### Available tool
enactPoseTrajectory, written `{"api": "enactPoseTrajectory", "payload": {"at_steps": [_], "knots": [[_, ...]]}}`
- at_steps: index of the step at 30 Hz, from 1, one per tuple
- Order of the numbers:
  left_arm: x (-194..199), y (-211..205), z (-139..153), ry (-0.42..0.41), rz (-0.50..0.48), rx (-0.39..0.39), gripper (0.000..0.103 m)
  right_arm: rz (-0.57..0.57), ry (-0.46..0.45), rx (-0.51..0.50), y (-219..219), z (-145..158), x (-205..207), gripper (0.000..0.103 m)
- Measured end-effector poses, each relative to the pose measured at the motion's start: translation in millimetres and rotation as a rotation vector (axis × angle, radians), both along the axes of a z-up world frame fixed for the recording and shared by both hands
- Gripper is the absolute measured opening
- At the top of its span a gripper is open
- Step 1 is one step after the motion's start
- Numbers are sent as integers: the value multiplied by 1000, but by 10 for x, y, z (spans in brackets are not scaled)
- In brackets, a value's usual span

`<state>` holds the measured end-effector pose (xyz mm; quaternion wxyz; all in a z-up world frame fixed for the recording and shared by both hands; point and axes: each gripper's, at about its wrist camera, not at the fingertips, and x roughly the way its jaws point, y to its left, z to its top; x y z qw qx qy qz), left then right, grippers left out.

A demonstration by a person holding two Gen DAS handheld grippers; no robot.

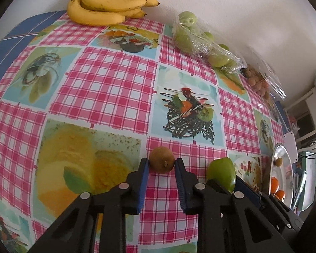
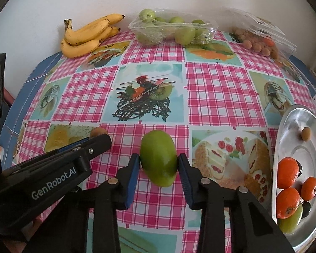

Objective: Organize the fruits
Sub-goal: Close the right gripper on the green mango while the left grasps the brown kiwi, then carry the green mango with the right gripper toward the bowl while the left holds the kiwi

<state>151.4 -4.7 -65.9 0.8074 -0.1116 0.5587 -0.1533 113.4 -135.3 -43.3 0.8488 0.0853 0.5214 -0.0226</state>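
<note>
My left gripper is shut on a brown kiwi, its blue pads touching both sides, low over the tablecloth. My right gripper is shut on a green mango and holds it just above the cloth. In the left wrist view the mango and right gripper sit to the right of the kiwi. In the right wrist view the left gripper lies at the left, with the kiwi partly hidden behind it. A silver tray at the right holds oranges and other fruit.
Bananas lie at the back left by the wall. A clear tray of green fruit stands at the back middle. An open clear box of small brown fruit stands at the back right. The checked tablecloth covers the table.
</note>
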Motion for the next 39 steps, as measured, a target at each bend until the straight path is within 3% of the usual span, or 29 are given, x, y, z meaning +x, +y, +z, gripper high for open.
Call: {"api": "enactPoseTrajectory", "payload": {"at_steps": [15, 39], "knots": [[-154, 8, 295, 13, -13, 1, 27, -29, 2, 21, -96, 156, -130, 39], [-593, 172, 458, 39, 17, -11, 27, -52, 20, 66, -261, 490, -634, 38]]}}
